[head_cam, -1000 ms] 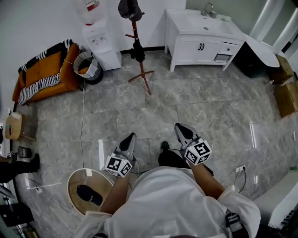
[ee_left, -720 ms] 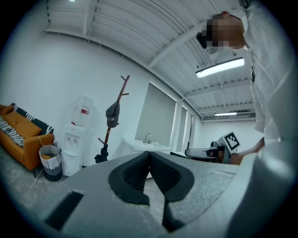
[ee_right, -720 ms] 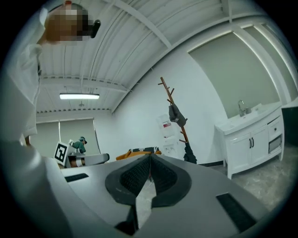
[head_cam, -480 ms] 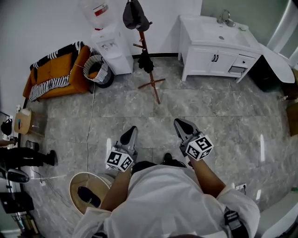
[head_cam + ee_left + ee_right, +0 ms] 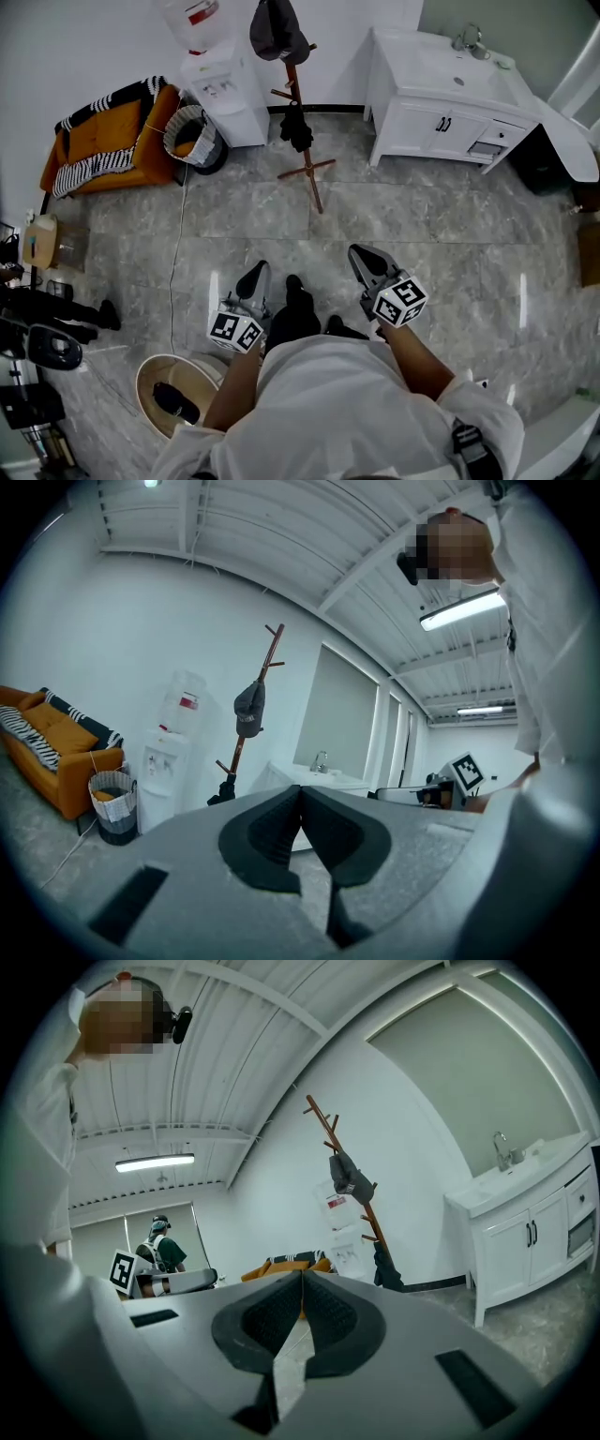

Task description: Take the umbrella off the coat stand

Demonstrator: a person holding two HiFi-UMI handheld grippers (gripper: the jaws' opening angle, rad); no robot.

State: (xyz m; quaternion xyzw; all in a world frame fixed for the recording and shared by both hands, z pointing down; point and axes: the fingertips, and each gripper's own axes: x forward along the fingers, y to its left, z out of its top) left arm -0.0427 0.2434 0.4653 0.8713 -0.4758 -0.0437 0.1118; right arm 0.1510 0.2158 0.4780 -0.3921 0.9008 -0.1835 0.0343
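A brown wooden coat stand [image 5: 302, 141] stands on the tiled floor by the far wall. A dark cap [image 5: 277, 28] tops it. A folded black umbrella [image 5: 296, 127] hangs on a low peg. My left gripper [image 5: 255, 278] and right gripper [image 5: 364, 261] are held level in front of my body, far short of the stand, both shut with nothing in them. In the left gripper view the coat stand [image 5: 251, 728] and umbrella [image 5: 223, 791] appear beyond the shut left gripper [image 5: 300, 789]. In the right gripper view the umbrella [image 5: 386, 1269] hangs right of the shut right gripper [image 5: 302, 1274].
Left of the stand are a white water dispenser [image 5: 220, 80], a waste basket [image 5: 192, 139] and an orange sofa [image 5: 98, 141]. A white sink cabinet [image 5: 450, 84] stands to its right. A round stool [image 5: 173, 398] sits near my left side. A cable [image 5: 173, 272] crosses the floor.
The coat stand has come nearer and slid right and down in the head view as I walk toward it. A shoe now shows between the grippers. Both grippers stay shut.
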